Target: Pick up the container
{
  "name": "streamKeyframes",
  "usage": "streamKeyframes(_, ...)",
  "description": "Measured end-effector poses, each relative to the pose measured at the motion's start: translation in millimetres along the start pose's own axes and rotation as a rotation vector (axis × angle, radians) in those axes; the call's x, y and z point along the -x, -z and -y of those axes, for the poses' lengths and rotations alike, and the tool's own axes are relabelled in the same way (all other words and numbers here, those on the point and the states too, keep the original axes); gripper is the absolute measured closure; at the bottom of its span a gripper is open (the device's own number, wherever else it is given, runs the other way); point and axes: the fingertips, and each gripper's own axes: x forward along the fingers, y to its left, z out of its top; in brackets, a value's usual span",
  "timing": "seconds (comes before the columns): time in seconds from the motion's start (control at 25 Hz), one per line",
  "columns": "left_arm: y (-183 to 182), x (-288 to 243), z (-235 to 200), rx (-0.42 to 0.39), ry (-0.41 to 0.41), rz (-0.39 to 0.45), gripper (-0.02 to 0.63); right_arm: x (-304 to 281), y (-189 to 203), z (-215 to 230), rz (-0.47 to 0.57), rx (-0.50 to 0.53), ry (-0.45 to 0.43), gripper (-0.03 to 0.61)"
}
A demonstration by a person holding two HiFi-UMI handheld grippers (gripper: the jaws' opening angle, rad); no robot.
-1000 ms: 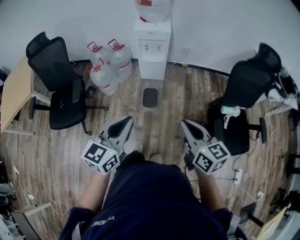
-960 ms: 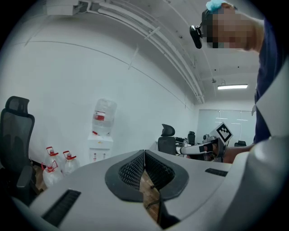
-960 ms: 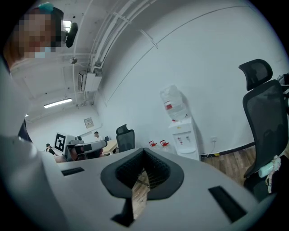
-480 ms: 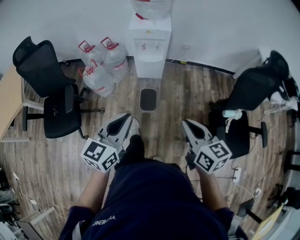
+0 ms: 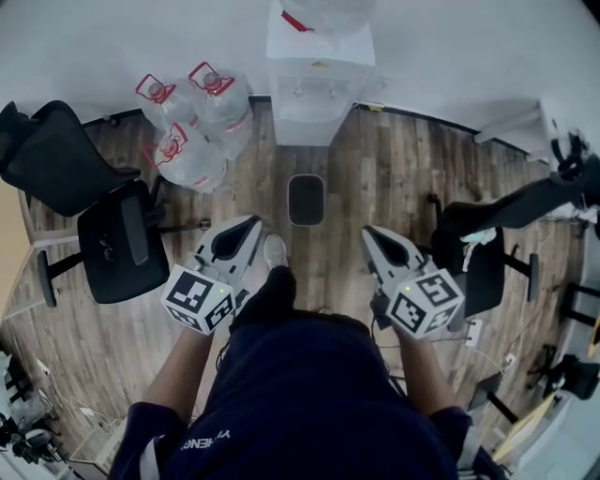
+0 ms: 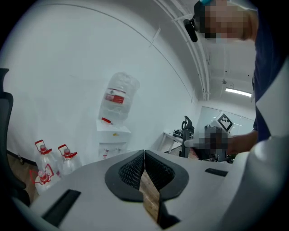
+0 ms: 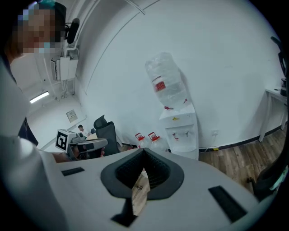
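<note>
Floor (image 5: 394, 202) matt wood planks; bottles (image 5: 192, 161) probably clear plastic.

Bottles (image 5: 192, 122) left of water dispenser (image 5: 319, 89)

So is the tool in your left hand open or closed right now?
Shut. In the left gripper view the left tool's black ribbed pads meet along one line, with nothing between them.

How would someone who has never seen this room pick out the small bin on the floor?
Find the white water dispenser against the wall, with an upturned bottle on top. On the wooden floor just in front of it stands a small dark bin. Unlike the clear, red-capped water jugs grouped further left in the head view, it is dark, rounded-rectangular and stands alone.
</note>
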Motion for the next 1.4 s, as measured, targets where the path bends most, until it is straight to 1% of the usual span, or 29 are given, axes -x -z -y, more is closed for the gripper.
streamKeyframes(0.12,-5,-14,-41,0.004,0.007,-0.021,0.588,-33,-11,6,-0.028,-0.020,0.027,0.561)
streamKeyframes(0.28,-1,-36,-79,0.016,0.013,-0.048,0.588,-67,-11,19,-0.074,-0.040,0.054,0.561)
streamKeyframes(0.48,19,-64,-108,0.038,0.017,-0.100,0.588,-99,-5,41,-0.109,-0.069,0.084,0.561)
streamKeyframes(0.68,50,-95,-127,0.064,0.008,-0.150,0.588,-130,15,72,-0.144,-0.093,0.102,0.561)
streamKeyframes(0.88,105,-139,-148,0.118,-0.017,-0.215,0.588,-168,56,118,-0.194,-0.119,0.116,0.561)
streamKeyframes(1.0,141,-167,-163,0.152,-0.035,-0.247,0.586,-193,87,150,-0.230,-0.115,0.126,0.563)
streamKeyframes(1.08,172,-187,-173,0.187,-0.046,-0.270,0.586,-210,113,175,-0.257,-0.114,0.138,0.561)
streamKeyframes(1.24,240,-227,-190,0.226,-0.054,-0.334,0.586,-244,171,222,-0.315,-0.161,0.172,0.561)
streamKeyframes(1.4,305,-269,-203,0.253,-0.044,-0.392,0.584,-284,225,257,-0.373,-0.165,0.157,0.561)
